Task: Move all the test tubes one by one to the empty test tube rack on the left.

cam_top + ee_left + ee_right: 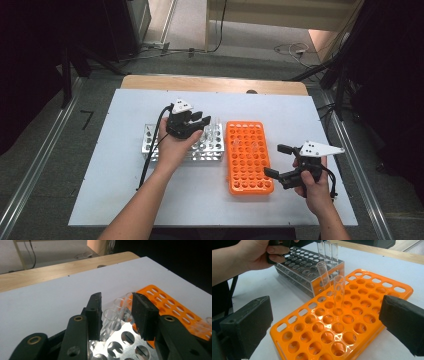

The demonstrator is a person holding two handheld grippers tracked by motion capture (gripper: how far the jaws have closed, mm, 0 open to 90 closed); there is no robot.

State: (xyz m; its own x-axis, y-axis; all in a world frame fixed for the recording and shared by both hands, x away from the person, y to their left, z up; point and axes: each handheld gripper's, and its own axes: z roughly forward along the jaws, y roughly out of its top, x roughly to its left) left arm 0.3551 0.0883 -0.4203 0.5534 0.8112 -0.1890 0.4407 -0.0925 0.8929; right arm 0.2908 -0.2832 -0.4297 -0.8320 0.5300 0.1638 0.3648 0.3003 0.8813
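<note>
Looking down from the high view, we see a pale grey tabletop (pixel 215 200) with a strip of light wood along its 12 o'clock edge, standing on a grey floor with metal rails at 3 and 9 o'clock, cables lying at 12 o'clock and dark equipment at both upper corners. On the tabletop a metal rack (pixel 150 140) sits just beside an orange rack (pixel 248 172), the metal one at 9 o'clock of the orange one. Much of the metal rack is covered by the person's left hand (pixel 172 147), and we cannot count its clear glass tubes (pixel 215 131) from above; in the left gripper view their rims (pixel 117 310) blur against the white surface. In the right gripper view two tubes (pixel 339 290) stand in the orange rack's holes, one upright, one tilted, and three more (pixel 327 250) are cut off at the top edge. The left hand-held gripper (pixel 197 120) hovers over the metal rack with its jaws narrowly apart, holding nothing, the tubes just beyond its tips toward 3 o'clock. The right hand-held gripper (pixel 275 160) sits at the orange rack's 3 o'clock edge, jaws spread wide and empty, with the two tubes well apart from it toward 10 o'clock.
</note>
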